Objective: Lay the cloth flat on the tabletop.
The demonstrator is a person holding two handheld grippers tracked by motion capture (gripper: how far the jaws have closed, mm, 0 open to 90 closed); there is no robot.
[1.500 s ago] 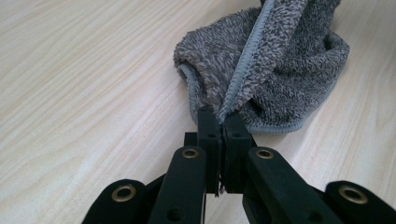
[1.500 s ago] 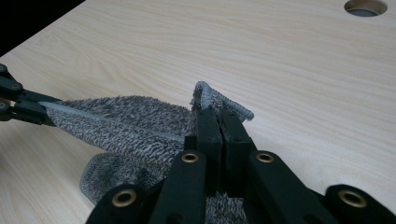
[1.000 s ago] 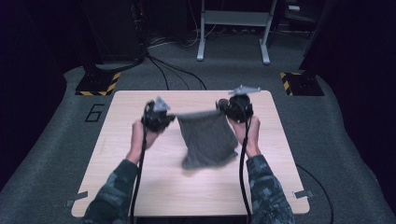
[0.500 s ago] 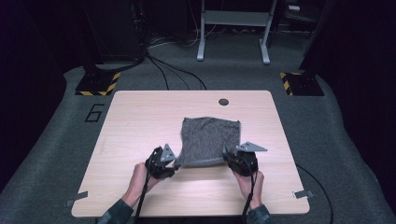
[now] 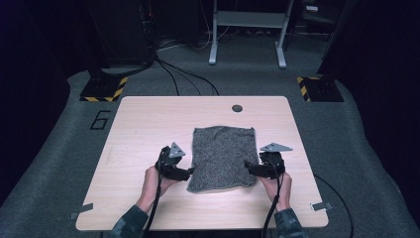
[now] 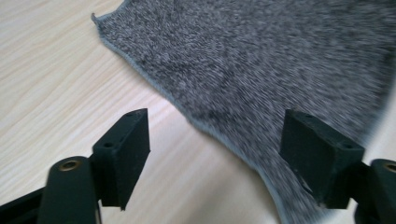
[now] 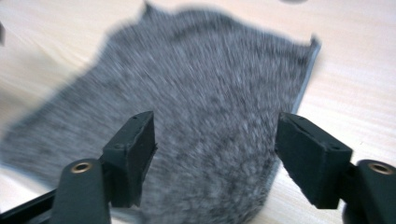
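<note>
— Two black two-jaw tools sit low in the high view; how do they stand?
— Left gripper (image 5: 190, 172) is at the lower left edge of the flat, speckled grey rectangular cloth (image 5: 221, 156), right gripper (image 5: 247, 168) at its lower right edge. Both have just been spreading their jaws and now stand wide, pressing on nothing.
— And the cloth itself?
— Spread flat on the pale wooden table (image 5: 148, 124), centre of the frame, slightly below the small dark round hole (image 5: 237, 108) near the upper edge.
— From the tools' own cameras?
— In the left gripper view the cloth (image 6: 261, 70) fills the upper right, its hem running between the jaws; in the right gripper view it (image 7: 196, 116) lies blurred beyond them
</note>
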